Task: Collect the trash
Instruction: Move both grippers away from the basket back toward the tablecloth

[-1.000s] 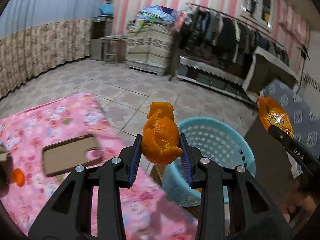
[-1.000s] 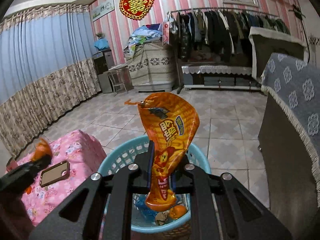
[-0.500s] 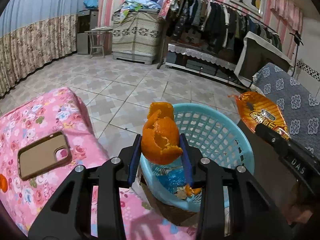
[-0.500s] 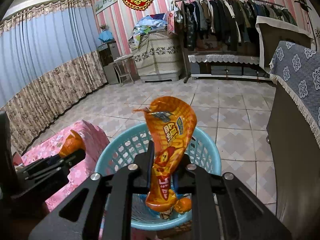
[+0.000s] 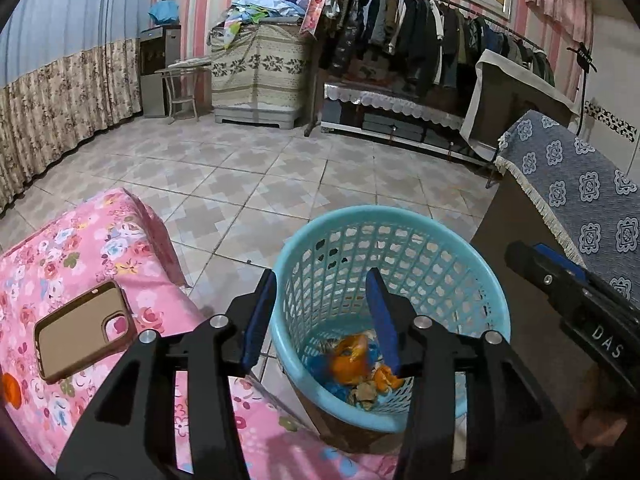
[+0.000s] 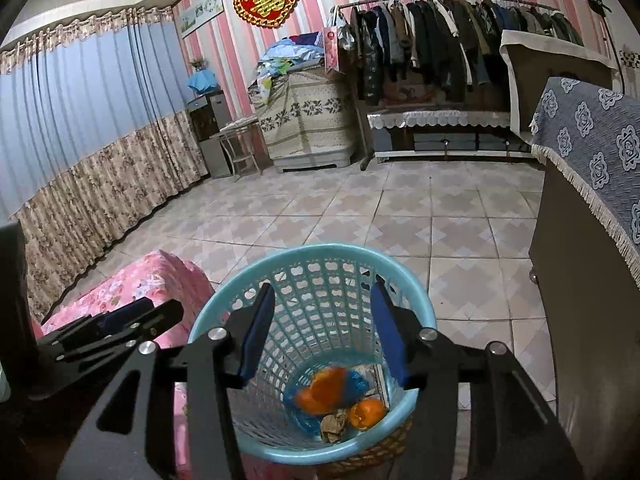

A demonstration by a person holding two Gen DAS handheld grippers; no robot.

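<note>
Both grippers hang over a turquoise mesh basket on the floor. My left gripper has its jaws opening, with nothing between the blue pads. My right gripper is opening too and holds nothing; in the left wrist view its tip shows at the right. At the basket's bottom lie a blurred orange piece, which could be peel or wrapper, an orange peel, blue plastic and crumpled brown paper.
A pink floral cloth covers the surface to the left, with a brown phone case and a small orange bit on it. A dark cabinet under a blue patterned cloth stands right of the basket. Beyond is tiled floor.
The left gripper moved over the basket. Both grippers opened: the orange peel left the left jaws and the orange snack wrapper left the right jaws. A new orange piece shows in the basket.
</note>
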